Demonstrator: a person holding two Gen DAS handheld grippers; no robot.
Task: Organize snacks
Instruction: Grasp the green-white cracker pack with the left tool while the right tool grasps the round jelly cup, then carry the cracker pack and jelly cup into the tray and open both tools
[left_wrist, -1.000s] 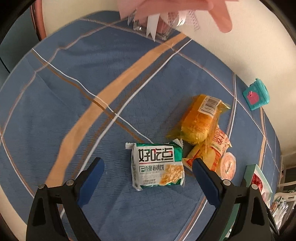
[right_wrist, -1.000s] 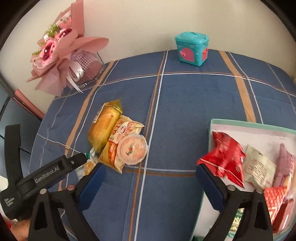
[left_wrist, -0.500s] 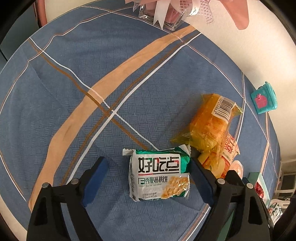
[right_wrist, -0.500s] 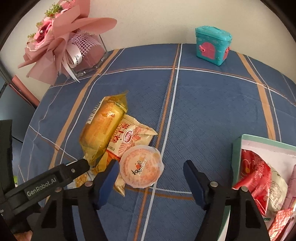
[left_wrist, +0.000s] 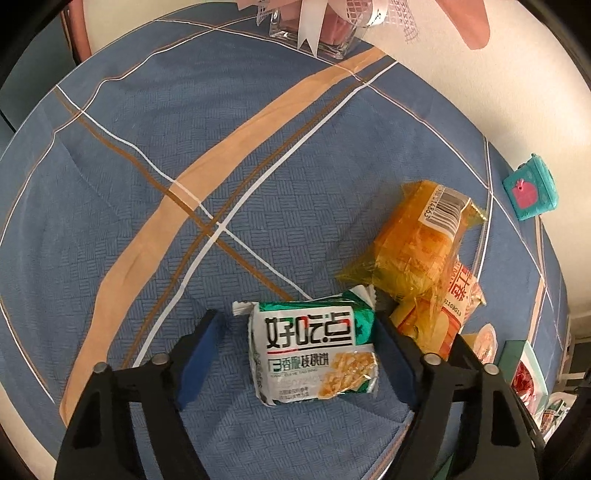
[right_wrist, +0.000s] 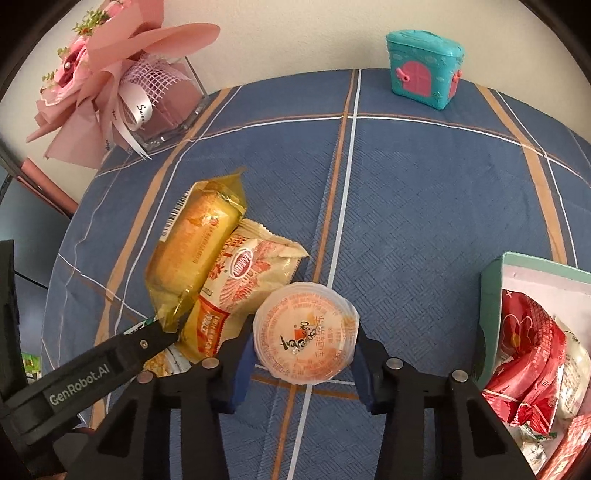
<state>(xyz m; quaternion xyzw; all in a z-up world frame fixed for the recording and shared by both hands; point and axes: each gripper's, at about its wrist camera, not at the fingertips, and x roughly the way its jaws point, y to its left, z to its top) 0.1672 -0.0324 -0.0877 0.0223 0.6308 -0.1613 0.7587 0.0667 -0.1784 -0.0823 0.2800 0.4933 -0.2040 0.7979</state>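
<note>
- straddling the green-and-white cracker packet (left_wrist: 314, 350) with our left gripper (left_wrist: 295, 350), we have just been narrowing the jaws; one pad touches its right edge, the other is still apart, so no grip yet.
- our right gripper (right_wrist: 304, 354) has just been closing and now pinches the round jelly cup (right_wrist: 306, 334) on both sides.
- both point steeply down at the blue tablecloth (right_wrist: 406, 184), because the snacks lie flat.
- we judge both snacks are bound for the tray (right_wrist: 493, 295) at the right, already partly filled.

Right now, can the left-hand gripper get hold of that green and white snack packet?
Probably yes. The left gripper already straddles the green and white packet; its jaws have just been closing, one pad against the packet's edge, the other still apart. The yellow packet lies outside the jaws.
</note>
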